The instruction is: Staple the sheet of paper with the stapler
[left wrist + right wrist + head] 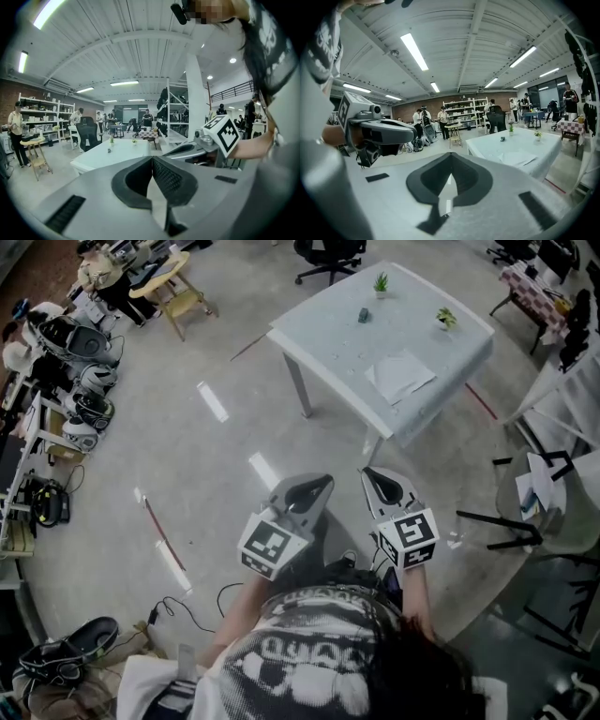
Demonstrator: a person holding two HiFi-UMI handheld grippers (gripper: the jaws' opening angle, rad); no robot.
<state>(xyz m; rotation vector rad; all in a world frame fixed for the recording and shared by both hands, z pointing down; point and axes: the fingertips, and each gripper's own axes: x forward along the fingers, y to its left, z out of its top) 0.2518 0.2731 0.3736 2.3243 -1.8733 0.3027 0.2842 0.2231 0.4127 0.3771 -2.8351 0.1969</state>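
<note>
A white table [323, 338] stands ahead of me on the concrete floor. On it lie a few white paper sheets [401, 377] near its front right edge, and a small dark object, probably the stapler [364, 315], towards the back. The right gripper view shows the sheets [516, 158] and the stapler [502, 138] as well. My left gripper [323, 480] and right gripper [367, 472] hang side by side in the air, well short of the table. Both are shut with nothing between their jaws, as the left gripper [152, 159] and right gripper [451, 154] show in their own views.
Two small potted plants [381, 283] [446, 319] stand on the table. A wooden stool [178, 292] and shelves with helmets [80, 381] are at the left. A black stand [511, 521] is at the right, and cables [178, 610] lie on the floor. People stand in the background.
</note>
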